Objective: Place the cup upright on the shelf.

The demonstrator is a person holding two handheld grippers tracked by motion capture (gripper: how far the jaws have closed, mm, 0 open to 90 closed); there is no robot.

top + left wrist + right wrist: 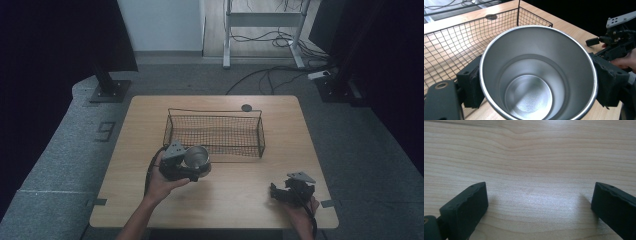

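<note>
Two claws are at work over the pale wooden table (240, 200). The left claw (186, 167) is clamped on a metal cup (196, 157), one padded black jaw pressed to each side of its wall just below the rim. The cup (537, 75) is round and smooth, brushed silver inside, with a thin rolled lip and a flat, faintly grainy bottom; it is empty. It is held near the middle of the table, toward the near edge, just beside the front left corner of a black wire basket (215, 131). The basket (454, 42) is a rectangular mesh of thin wire, its floor showing the wood through it, and it stands near the far edge. A small dark round disc (246, 107) lies on the table behind it. The right claw (287, 192) sits low near the near right corner, jaws wide apart, holding nothing; between them lies bare wood grain (536, 170).
</note>
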